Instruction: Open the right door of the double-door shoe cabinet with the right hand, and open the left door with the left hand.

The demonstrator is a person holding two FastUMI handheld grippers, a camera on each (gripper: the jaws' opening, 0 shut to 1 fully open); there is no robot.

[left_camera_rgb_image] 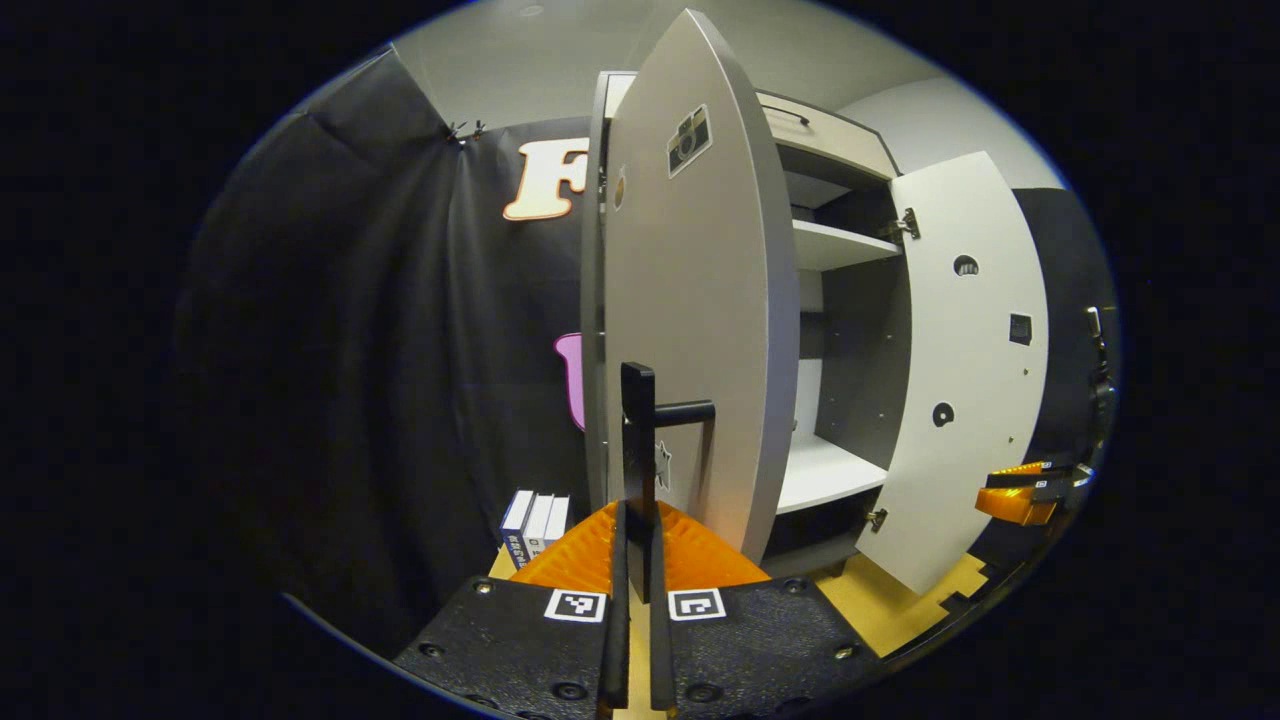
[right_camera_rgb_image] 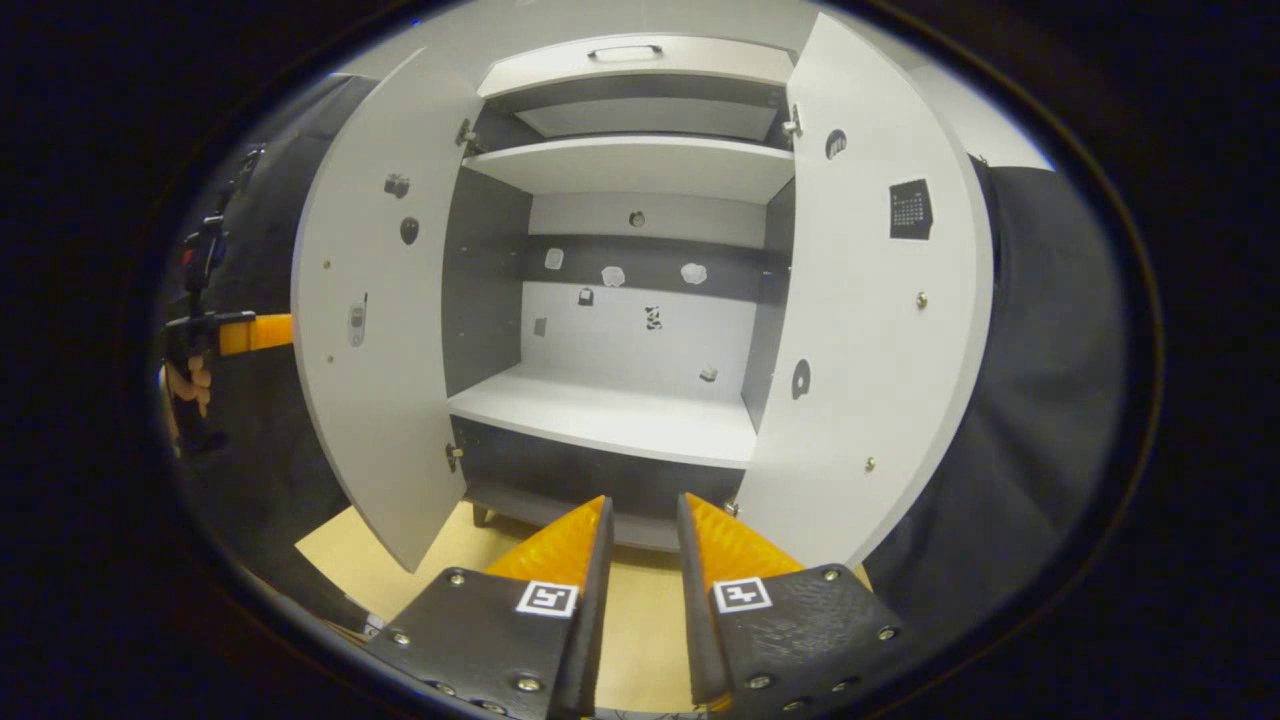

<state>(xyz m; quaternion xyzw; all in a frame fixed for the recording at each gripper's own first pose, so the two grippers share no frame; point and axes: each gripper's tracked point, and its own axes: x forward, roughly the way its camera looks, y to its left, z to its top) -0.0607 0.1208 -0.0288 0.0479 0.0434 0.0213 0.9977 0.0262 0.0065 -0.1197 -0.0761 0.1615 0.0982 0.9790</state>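
Doors are both standing open, so the task is sitting in its last step: the left door (left_camera_rgb_image: 690, 300) is being swung on its handle (left_camera_rgb_image: 640, 440) by the left tool (left_camera_rgb_image: 636, 560). In the left gripper view the two fingers are lying almost together, straight ahead of the camera, with the vertical black bar of the handle rising from between their tips; the tool is judged to be clamping that bar. The door's edge is facing the camera just beyond the fingertips, with its outer face to the left of it.

The right door (left_camera_rgb_image: 965, 370) is standing wide, ahead and to the right of the left tool, hinges (left_camera_rgb_image: 903, 225) exposed. In the right gripper view the right tool (right_camera_rgb_image: 643, 530) is hanging clear of everything, jaws parted with a gap between them, gripping nothing, and pointing at the lower shelf (right_camera_rgb_image: 610, 410) of the cabinet (right_camera_rgb_image: 640, 75). The left tool is also showing there, far to the left, beyond the left door.

Next move, as a judgement: release the handle by spreading the fingers, then draw the left tool straight back so the bar is not being dragged and the door is not swinging shut.
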